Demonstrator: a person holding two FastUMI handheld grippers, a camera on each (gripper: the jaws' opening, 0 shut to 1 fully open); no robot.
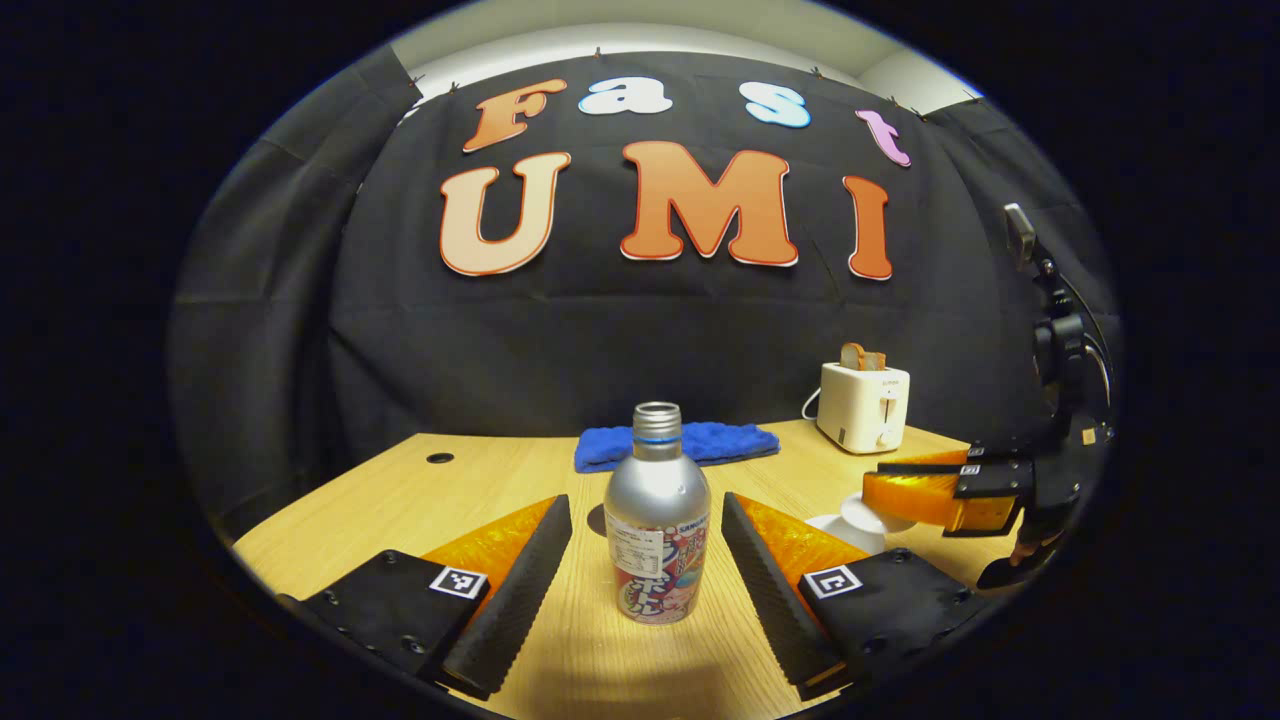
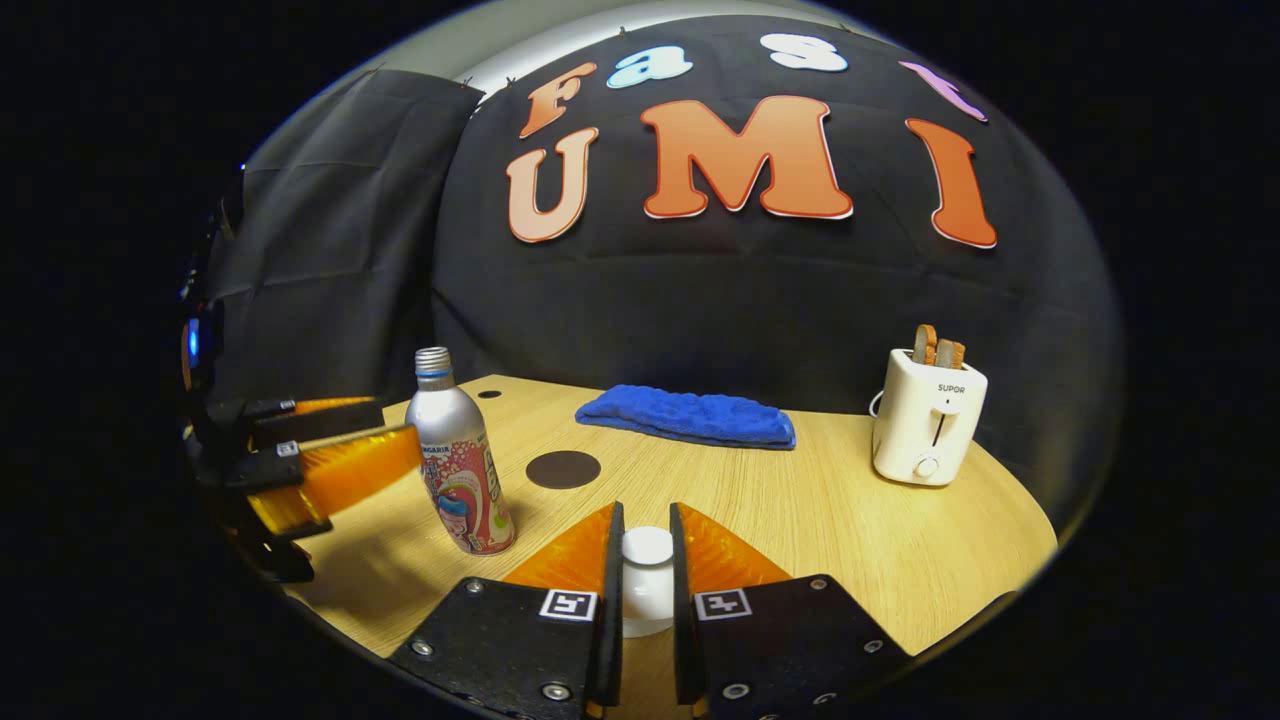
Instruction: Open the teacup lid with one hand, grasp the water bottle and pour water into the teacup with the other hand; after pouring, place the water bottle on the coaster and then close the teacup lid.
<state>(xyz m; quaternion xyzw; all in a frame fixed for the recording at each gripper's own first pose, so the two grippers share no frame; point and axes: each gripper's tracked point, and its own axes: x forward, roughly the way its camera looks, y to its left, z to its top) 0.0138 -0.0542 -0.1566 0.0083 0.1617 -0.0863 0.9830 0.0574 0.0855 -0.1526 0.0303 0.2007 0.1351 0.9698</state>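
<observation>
A silver water bottle (image 1: 657,510) with a colourful label stands upright on the wooden table (image 1: 420,500). My left gripper (image 1: 645,500) is open, one finger on each side of the bottle and apart from it. In the right gripper view the bottle (image 2: 455,470) stands just ahead of the left gripper (image 2: 400,425). My right gripper (image 2: 646,512) is shut on the white knob of the teacup lid (image 2: 647,547), with the white teacup (image 2: 647,605) below it. Whether the lid has risen off the cup is hidden. A dark round coaster (image 2: 563,469) lies behind the bottle.
A folded blue towel (image 2: 690,416) lies at the back of the table. A white toaster (image 2: 927,428) holding bread slices stands at the back right. A small round hole (image 1: 439,457) is in the tabletop at the back left. The right gripper (image 1: 940,495) shows above the white lid (image 1: 850,522).
</observation>
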